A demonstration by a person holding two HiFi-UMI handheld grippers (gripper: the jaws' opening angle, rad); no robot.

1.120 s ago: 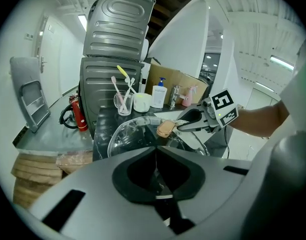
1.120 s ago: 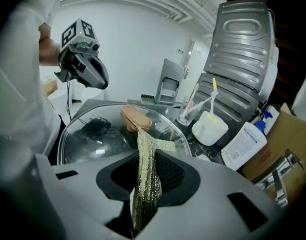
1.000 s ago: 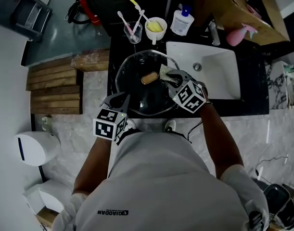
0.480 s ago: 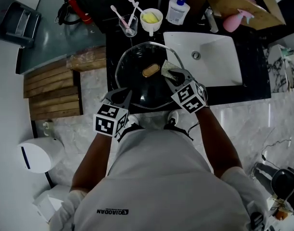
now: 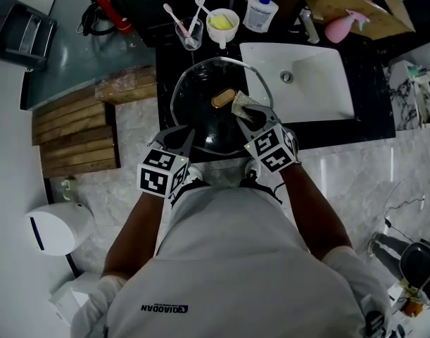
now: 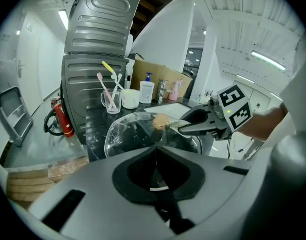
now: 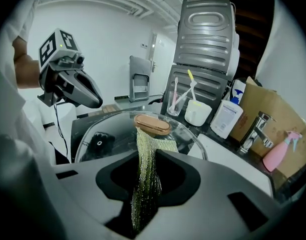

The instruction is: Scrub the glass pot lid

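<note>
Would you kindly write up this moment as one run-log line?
step: scrubbing | left hand-held gripper: shut on glass pot lid rim | right hand-held gripper: shut on green scouring cloth, cloth end at knob

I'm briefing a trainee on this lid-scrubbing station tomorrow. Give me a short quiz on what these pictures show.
1. True or false: the right gripper holds a green scouring cloth.
2. The glass pot lid is: A inside the sink; B over the black counter; C on the floor.
3. Fill in: the left gripper is shut on the lid's ____.
Key: 1 true; 2 B; 3 rim.
</note>
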